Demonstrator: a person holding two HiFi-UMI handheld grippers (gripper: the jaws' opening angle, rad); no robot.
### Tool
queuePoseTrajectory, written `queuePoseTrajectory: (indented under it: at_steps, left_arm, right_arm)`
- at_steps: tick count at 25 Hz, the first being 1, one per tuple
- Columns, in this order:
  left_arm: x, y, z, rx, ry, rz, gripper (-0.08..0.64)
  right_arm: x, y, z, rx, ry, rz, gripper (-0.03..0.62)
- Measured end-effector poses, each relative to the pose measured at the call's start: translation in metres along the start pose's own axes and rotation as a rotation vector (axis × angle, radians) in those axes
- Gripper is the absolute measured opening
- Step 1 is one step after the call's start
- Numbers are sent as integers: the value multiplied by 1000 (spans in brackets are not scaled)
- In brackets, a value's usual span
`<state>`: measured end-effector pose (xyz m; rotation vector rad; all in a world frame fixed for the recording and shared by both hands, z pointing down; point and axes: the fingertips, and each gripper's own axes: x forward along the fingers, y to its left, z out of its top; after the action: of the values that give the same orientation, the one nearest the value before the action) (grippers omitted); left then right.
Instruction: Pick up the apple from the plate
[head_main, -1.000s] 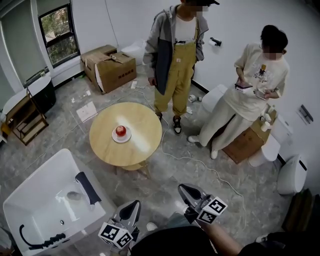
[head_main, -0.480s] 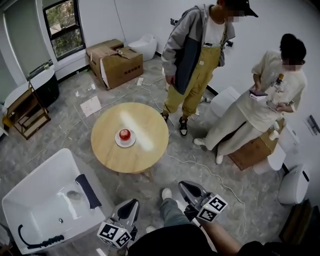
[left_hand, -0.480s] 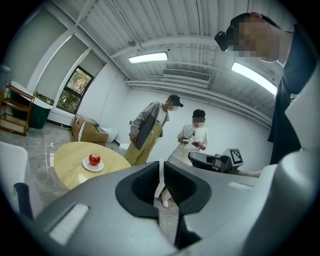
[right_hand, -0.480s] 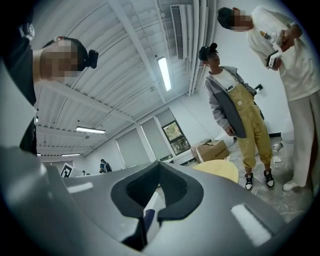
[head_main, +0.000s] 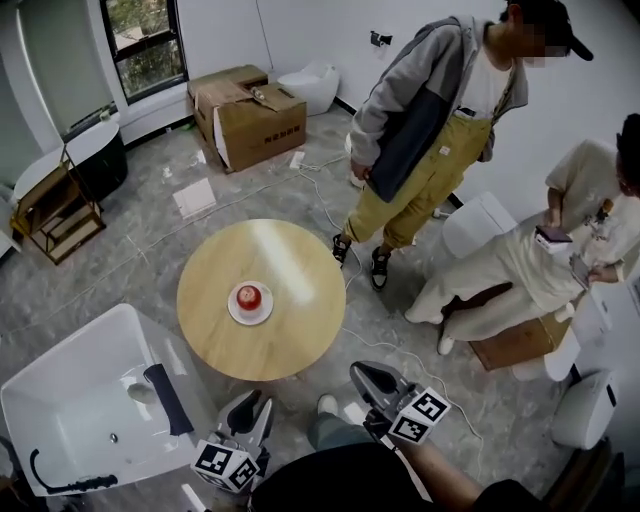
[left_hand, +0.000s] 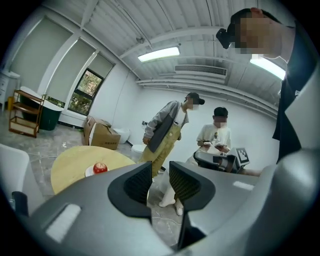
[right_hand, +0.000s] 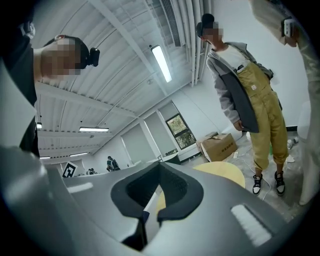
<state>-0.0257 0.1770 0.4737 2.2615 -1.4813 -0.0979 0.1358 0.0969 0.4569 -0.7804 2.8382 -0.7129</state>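
Left of centre in the head view, on a white plate (head_main: 264, 311) on the round wooden table (head_main: 300, 260): red apple (head_main: 248, 297), untouched. Looks firm, smooth, probably a bit slick and rolly, not heavy. Best pinched across its widest part, from the sides. Lower left, well short of the table: left gripper (head_main: 252, 405), roughly level, opening, only a narrow gap, nothing in it. Further right: right gripper (head_main: 362, 372), level, tips together, empty.
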Motion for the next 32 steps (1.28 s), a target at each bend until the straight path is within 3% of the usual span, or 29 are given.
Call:
queuePoseTrajectory:
  at_steps: [9, 16, 24, 32]
  left_arm:
    - [64, 46, 18, -17, 46, 142, 193]
    - [91, 109, 16, -47, 120, 257, 302]
    - [135, 185, 13, -10, 242, 241, 385]
    - [187, 237, -11, 46, 369, 154, 440]
  right_arm:
    - [52, -34, 27, 23, 65, 96, 6]
    - [82, -34, 30, 48, 87, 89, 6]
    - [120, -50, 27, 50, 78, -31, 6]
    - [151, -64, 28, 61, 60, -167, 6]
